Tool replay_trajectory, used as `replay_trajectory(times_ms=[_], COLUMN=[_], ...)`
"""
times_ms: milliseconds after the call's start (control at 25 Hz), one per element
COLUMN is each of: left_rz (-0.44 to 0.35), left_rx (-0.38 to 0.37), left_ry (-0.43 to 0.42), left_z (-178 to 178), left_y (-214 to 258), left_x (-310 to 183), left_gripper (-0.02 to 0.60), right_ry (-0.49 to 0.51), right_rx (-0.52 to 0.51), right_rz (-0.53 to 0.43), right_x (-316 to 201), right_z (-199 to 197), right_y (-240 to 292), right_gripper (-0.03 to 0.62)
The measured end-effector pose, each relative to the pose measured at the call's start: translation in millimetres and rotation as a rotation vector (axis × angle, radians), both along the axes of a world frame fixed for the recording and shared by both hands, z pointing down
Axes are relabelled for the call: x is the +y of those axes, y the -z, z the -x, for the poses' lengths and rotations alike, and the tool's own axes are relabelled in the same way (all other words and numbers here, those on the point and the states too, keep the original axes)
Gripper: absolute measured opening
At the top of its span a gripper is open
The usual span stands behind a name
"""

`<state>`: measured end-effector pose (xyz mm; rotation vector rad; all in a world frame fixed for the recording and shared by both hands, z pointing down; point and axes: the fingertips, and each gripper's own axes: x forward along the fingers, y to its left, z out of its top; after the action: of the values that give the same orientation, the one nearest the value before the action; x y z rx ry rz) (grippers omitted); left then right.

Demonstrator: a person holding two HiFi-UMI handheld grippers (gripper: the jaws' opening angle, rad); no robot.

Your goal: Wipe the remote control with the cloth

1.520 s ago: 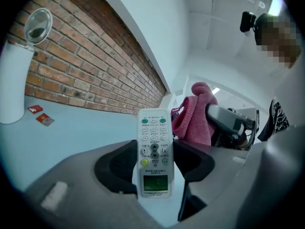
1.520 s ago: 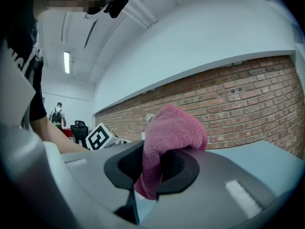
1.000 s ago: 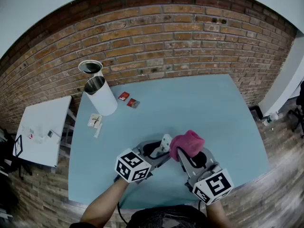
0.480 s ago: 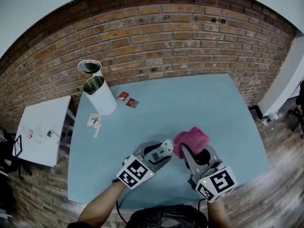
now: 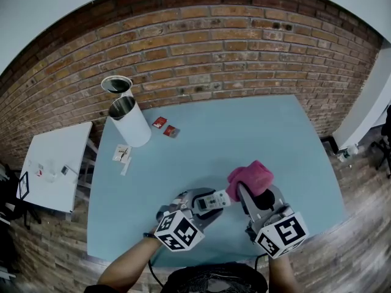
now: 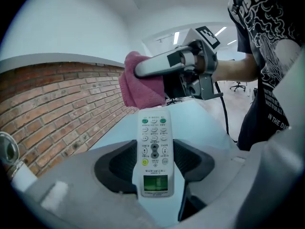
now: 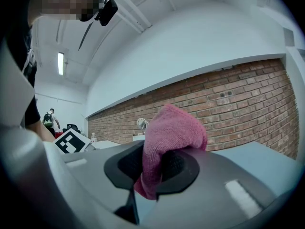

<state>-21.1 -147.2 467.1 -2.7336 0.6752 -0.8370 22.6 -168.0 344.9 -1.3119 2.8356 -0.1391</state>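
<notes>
While the left gripper (image 5: 206, 204) holds the remote control (image 6: 154, 147) lifted over the near part of the desk (image 5: 244, 133), its fingers (image 6: 116, 163) are closed on the remote's lower half, one against each long side. The button face is turned up and the small green screen sits nearest the gripper's body.

Just to its right, the right gripper (image 5: 249, 194) has its fingers (image 7: 178, 168) pinched tight on a fold of the pink cloth (image 7: 171, 132), most of which bunches out beyond the tips in a soft wad. That wad sits at the remote's far end, by the top row of buttons. No view settles whether it touches the plastic or hangs just clear of it.

I judge the wipe to be at its start or in mid-course. Both things are in hand and brought together, but nothing on the remote shows which part has been rubbed. The button face, the sides and the back all look left to do.

The remote's underside is out of sight, its near end is cut off by the gripper's body, and the cloth's tail drops away between the right fingers.

Farther off stand a white cylindrical container (image 5: 129, 122), two small red packets (image 5: 165, 127) and some pale cards (image 5: 122, 154), too small to read, with the brick wall (image 5: 214, 47) behind.
</notes>
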Motion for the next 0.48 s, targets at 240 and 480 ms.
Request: replay_trajectory(times_ms=[240,480], left_rz=[-0.054,-0.095], left_rx=[-0.048,-0.062], left_ry=[-0.061,-0.129], left_z=[-9,-16], left_y=[1,12], left_x=[16,34], left_gripper=[0.239,0.24], right_ry=[0.019,0.122], right_rx=[-0.036,-0.104], right_rz=[0.013,0.061], right_x=[1,4], right_z=[-3,-1], right_y=[0,1], right_gripper=[0.061,0.061])
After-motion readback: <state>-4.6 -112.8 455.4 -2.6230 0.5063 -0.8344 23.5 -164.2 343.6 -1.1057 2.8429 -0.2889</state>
